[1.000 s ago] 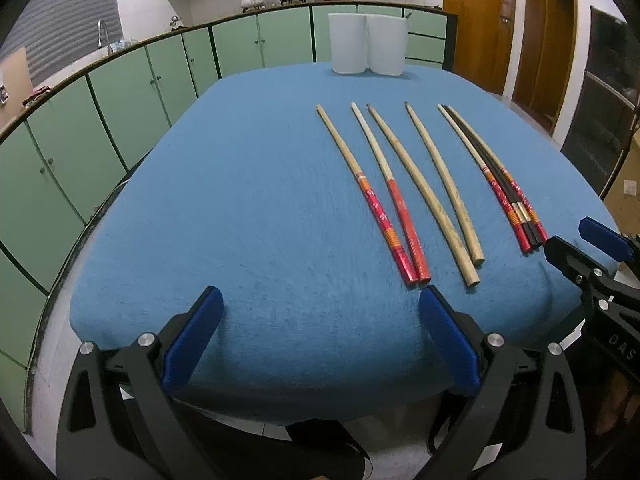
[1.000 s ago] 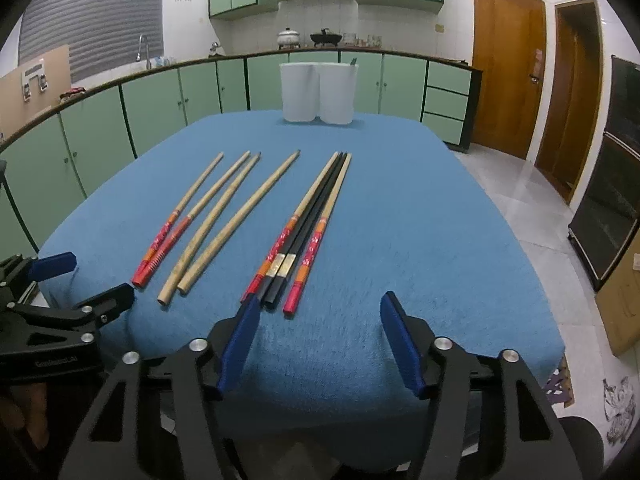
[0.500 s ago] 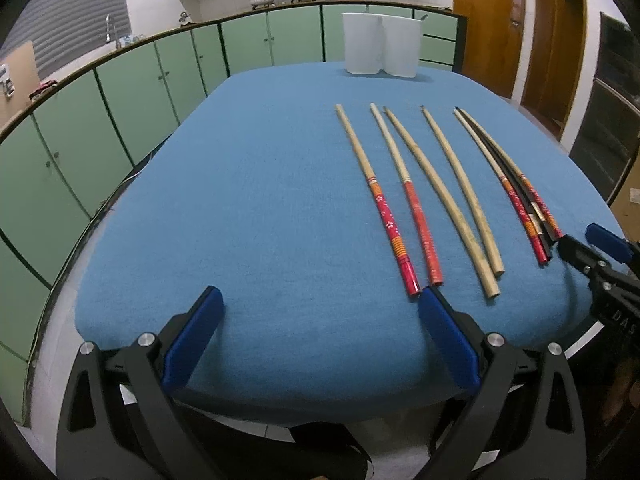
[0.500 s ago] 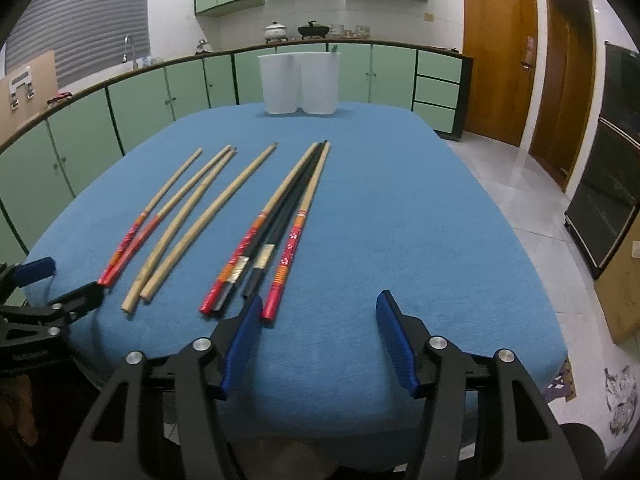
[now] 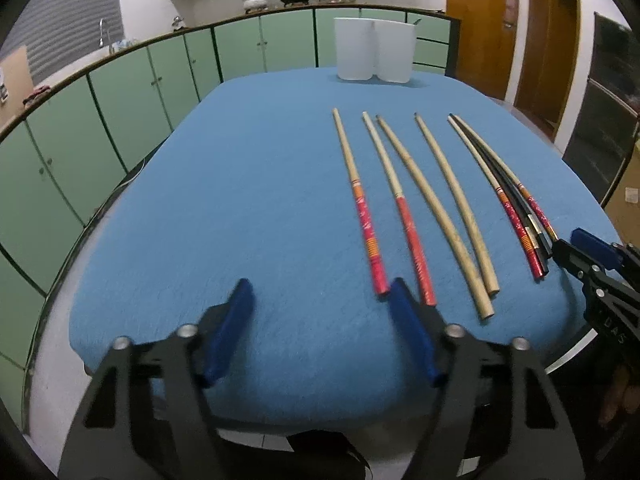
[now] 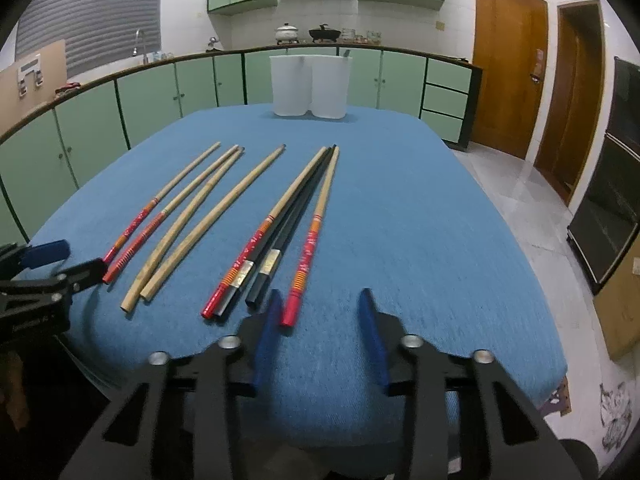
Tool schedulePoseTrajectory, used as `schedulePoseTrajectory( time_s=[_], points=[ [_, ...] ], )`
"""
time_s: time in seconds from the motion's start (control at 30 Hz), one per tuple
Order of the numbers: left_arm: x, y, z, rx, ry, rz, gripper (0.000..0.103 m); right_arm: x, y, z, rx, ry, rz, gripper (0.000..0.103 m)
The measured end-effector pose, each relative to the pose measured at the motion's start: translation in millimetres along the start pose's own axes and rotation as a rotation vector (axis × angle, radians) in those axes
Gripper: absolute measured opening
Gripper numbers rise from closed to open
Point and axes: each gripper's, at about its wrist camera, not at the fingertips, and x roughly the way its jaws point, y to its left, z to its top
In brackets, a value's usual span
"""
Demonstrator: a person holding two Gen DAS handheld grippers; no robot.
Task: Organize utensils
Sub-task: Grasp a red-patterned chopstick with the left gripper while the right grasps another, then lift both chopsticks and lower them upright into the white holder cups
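the left hand-held gripper (image 5: 320, 296) is released, its two blue fingers (image 5: 230, 322) spread wide with nothing between them, hanging over the near edge of the blue table (image 5: 240, 208). just ahead of its right finger lie two red-end chopsticks (image 5: 366, 226), side by side, and the near tip of one sits right by that finger. a bit further to its right are two plain bamboo chopsticks (image 5: 452, 216), their near ends close together. further right again is a tight bunch of red and black chopsticks (image 5: 516, 212). the right hand-held gripper (image 6: 320, 304) is released too, its fingers (image 6: 370, 328) apart and gripping nothing. a red-end chopstick (image 6: 310, 242) lies just ahead of its left finger, with the near tip right at the fingertip but not between the fingers. just left of that are two black chopsticks (image 6: 276, 240) and one more red-end stick (image 6: 256, 244), all close together. far ahead of both hand-held grippers, at the back of the table, stand two white holders (image 6: 308, 86) touching each other. every chopstick lies flat on the table.
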Motion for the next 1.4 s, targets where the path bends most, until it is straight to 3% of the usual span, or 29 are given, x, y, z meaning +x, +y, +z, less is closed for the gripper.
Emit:
schedulePoseTrajectory(
  time_s=[0.17, 0.23, 0.4, 0.47, 0.53, 0.63, 0.7, 1.1, 1.27, 1.3, 1.37, 1.4],
  points=[
    [2, -3, 1, 0.004, -0.011, -0.023, 0.047, 0, -4, 0, 0.014, 0.002, 0.011, 0.025],
    [3, -4, 1, 0.007, -0.011, -0.025, 0.047, -2, -6, 0, 0.032, 0.006, 0.014, 0.030],
    [5, -2, 1, 0.003, -0.015, -0.027, 0.048, -1, -4, -1, 0.026, 0.004, 0.010, 0.030],
    [5, -2, 1, 0.000, -0.015, -0.031, 0.047, -1, -4, -1, 0.027, 0.006, 0.021, 0.022],
    [4, 0, 1, -0.006, -0.013, -0.052, 0.028, -2, -3, -1, 0.019, 0.011, 0.031, 0.008],
    [2, 2, 4, -0.020, -0.004, -0.081, 0.007, -6, -4, 2, 0.033, 0.007, 0.043, 0.008],
    [-2, 3, 6, -0.027, -0.005, -0.092, 0.004, -10, -4, 5, 0.037, -0.001, 0.051, 0.008],
    [-51, 10, 37, -0.052, -0.085, -0.114, 0.003, -63, -19, 40, 0.077, -0.115, 0.073, 0.007],
    [-47, 12, 29, -0.035, -0.085, -0.120, 0.005, -71, -20, 49, 0.075, -0.137, 0.080, 0.007],
    [-42, 12, 23, -0.039, -0.069, -0.128, 0.007, -70, -21, 48, 0.076, -0.133, 0.080, 0.007],
    [-30, 12, 12, -0.046, -0.032, -0.131, 0.022, -66, -22, 44, 0.082, -0.119, 0.080, 0.007],
    [-23, 12, 7, -0.049, -0.011, -0.135, 0.035, -65, -23, 42, 0.088, -0.112, 0.080, 0.007]
  ],
)
